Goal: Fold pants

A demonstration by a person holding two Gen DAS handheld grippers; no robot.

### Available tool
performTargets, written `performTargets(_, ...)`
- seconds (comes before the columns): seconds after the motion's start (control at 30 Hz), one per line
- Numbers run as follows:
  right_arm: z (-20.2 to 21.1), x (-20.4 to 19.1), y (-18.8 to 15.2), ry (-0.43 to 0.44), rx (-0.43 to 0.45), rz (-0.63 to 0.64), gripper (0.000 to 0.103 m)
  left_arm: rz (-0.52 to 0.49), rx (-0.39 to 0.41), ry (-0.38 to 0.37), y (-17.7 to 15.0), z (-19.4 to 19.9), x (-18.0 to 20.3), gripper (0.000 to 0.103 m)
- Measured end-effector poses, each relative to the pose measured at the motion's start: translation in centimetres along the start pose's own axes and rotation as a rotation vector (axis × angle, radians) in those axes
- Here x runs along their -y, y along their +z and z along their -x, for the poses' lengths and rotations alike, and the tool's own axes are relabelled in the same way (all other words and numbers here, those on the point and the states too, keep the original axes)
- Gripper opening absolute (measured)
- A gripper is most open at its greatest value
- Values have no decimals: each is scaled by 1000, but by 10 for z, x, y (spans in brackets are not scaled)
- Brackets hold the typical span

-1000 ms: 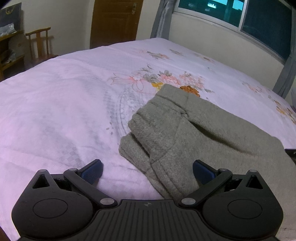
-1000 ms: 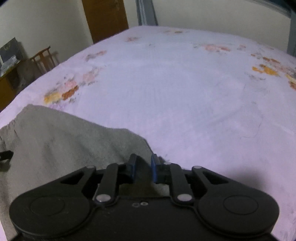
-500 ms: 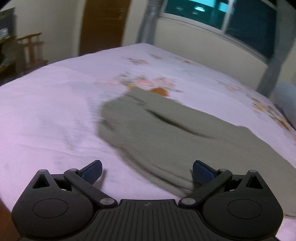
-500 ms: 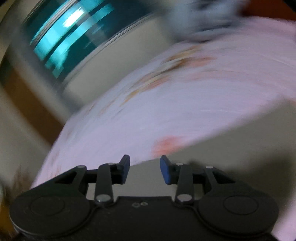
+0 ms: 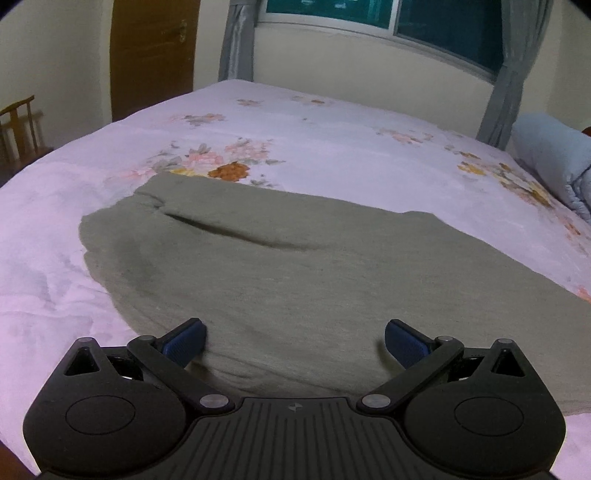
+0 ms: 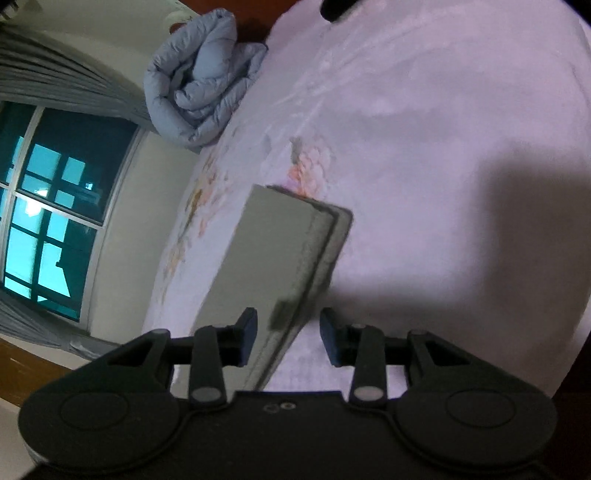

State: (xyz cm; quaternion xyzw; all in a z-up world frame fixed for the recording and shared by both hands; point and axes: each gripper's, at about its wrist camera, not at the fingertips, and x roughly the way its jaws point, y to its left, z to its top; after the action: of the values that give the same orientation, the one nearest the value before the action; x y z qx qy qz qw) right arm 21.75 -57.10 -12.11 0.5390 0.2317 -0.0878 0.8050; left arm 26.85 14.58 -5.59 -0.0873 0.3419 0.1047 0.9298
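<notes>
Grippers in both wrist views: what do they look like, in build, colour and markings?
Both match: matte black plastic bodies with two round discs at the corners, triangular cut-outs, and linkage arms on silver pivot pins. The left gripper has a ribbed centre panel with a small logo and ridged dark-blue pads. The right gripper has a smooth panel with two small round marks and blue pads. No cables, hands or sleeves show.

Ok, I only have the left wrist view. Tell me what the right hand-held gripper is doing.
Observer: The right hand-held gripper has just opened its jaws. An edge of the pants runs between the pads, and neither presses on it.
Operator: Describe the far end of the pants.
Observer: It lies in stacked layers, edges nearly flush, flat on the bed sheet.
Operator: Report anything beyond it.
Observer: A dark object pokes in at the picture's top edge. I cannot tell what it is.
</notes>
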Motion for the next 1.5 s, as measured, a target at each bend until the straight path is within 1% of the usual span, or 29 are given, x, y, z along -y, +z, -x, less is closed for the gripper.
performTargets(0.17, -13, 22, 2, 79, 61, -196, 29, 9, -3, 13, 4, -8, -7, 103)
performTargets(0.2, -15, 23, 3, 82, 67, -217, 29, 7, -6, 16, 4, -9, -7, 103)
performTargets(0.33, -24, 14, 7, 67, 61, -177, 27, -1, -7, 8, 4, -14, -3, 103)
performTargets(0.43, -22, 16, 6, 88, 64, -205, 27, -17, -6, -3, 4, -17, 3, 103)
performTargets(0.47, -18, 16, 5, 78, 59, -202, 26, -22, -6, -3, 4, -18, 4, 103)
performTargets(0.53, -9, 9, 2, 77, 38, -191, 29, -23, -11, -1, 3, -20, 5, 103)
performTargets(0.57, -4, 3, 1, 82, 33, -152, 30, -18, -9, -3, 3, -20, 4, 103)
performTargets(0.6, -1, -2, 0, 59, 25, -100, 31, -11, -8, -6, 3, -21, 2, 103)
performTargets(0.63, 2, -4, -1, 36, 26, -78, 32, -5, -11, -7, 2, -21, 1, 103)
performTargets(0.7, -2, 7, 1, 47, 23, -127, 29, -3, -7, -7, 2, -21, 2, 103)
performTargets(0.8, -8, 19, 4, 77, 27, -213, 29, -2, -2, -21, 1, -19, 5, 103)
performTargets(0.9, -14, 18, 3, 85, 36, -223, 28, -18, -3, -16, -2, -17, 10, 103)
performTargets(0.93, -15, 18, 3, 87, 40, -229, 24, -16, -4, -15, -2, -16, 12, 103)
performTargets(0.97, -17, 19, 2, 80, 36, -231, 10, -14, -3, -16, -3, -14, 14, 103)
performTargets(1.0, -19, 19, 2, 62, 22, -221, 0, -19, 1, -13, -4, -12, 19, 103)
performTargets(1.03, -19, 17, 1, 47, 25, -202, 0, -36, 7, -15, -4, -8, 27, 103)
performTargets(1.1, -13, 8, 0, 50, 49, -133, 0, -63, 23, -36, -6, -1, 49, 103)
performTargets(1.17, -12, 4, -1, 47, 53, -101, 1, -84, 20, -107, -10, 5, 84, 103)
performTargets(1.23, -13, 11, 0, 56, 41, -138, 1, -131, 20, -168, -20, 10, 132, 103)
performTargets(1.3, -13, 15, 1, 65, 29, -143, 1, -173, 12, -231, -36, 13, 183, 103)
performTargets(1.4, -11, 16, 4, 69, 11, -120, 1, -211, -32, -263, -62, 12, 250, 103)
performTargets(1.43, -10, 15, 5, 69, 6, -112, 1, -218, -37, -275, -72, 13, 272, 103)
performTargets(1.5, -11, 15, 7, 71, -8, -106, 2, -260, -28, -265, -90, 17, 308, 103)
